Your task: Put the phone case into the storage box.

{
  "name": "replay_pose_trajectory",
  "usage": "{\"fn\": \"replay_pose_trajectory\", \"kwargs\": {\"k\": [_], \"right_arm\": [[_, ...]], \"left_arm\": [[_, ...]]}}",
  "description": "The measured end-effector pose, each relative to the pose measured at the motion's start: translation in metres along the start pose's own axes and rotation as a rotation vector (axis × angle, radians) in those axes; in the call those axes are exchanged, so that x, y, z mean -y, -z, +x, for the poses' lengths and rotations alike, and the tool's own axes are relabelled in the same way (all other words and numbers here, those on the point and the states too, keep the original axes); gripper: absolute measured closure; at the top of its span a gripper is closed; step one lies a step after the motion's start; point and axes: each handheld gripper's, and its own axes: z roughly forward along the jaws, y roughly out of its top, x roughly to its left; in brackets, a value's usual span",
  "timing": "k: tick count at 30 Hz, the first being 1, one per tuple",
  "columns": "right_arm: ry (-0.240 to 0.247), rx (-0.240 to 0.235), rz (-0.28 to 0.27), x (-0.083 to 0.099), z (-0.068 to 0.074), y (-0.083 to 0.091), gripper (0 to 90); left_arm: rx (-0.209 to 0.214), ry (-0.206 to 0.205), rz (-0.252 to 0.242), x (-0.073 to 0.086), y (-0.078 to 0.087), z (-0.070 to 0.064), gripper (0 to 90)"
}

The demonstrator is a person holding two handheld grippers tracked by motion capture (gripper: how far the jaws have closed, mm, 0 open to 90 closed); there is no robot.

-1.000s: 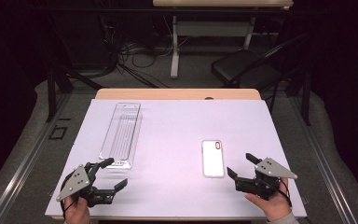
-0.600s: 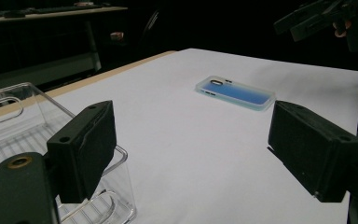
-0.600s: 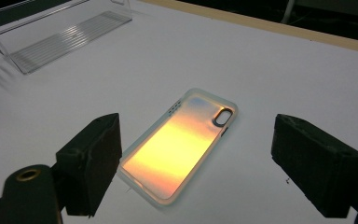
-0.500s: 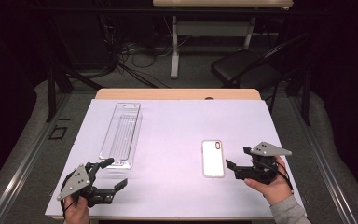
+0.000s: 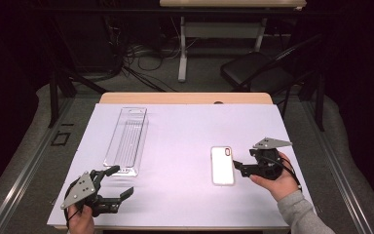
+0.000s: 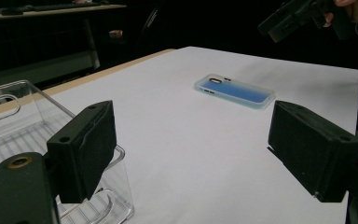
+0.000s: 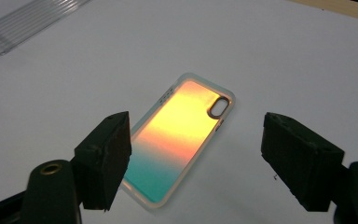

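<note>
The right gripper (image 5: pixel 237 166) hovers with its jaws wide apart just beside the phone case (image 5: pixel 222 165), which lies flat on the white table (image 5: pixel 185 136). From above the case looks plain white; the right gripper view shows it shimmering orange to teal. The left gripper (image 5: pixel 119 181), also spread open, sits near the table's front edge, next to the clear plastic tray (image 5: pixel 126 141).

Glossy iridescent phone case (image 7: pixel 179 135), clear ribbed plastic tray (image 5: pixel 125 140), matt white table (image 5: pixel 185 131).
</note>
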Motion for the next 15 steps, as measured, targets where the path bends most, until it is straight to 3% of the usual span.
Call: {"fn": "replay_pose_trajectory", "kwargs": {"k": [7,15], "right_arm": [[-0.018,-0.005,0.074,-0.012,0.003,-0.010,39.8],[0.022,-0.002,0.112,-0.021,0.004,-0.021,44.3]], "left_arm": [[0.000,0.001,0.002,0.000,0.000,0.000,15.5],[0.007,0.003,0.003,0.001,-0.001,0.000,15.5]]}}
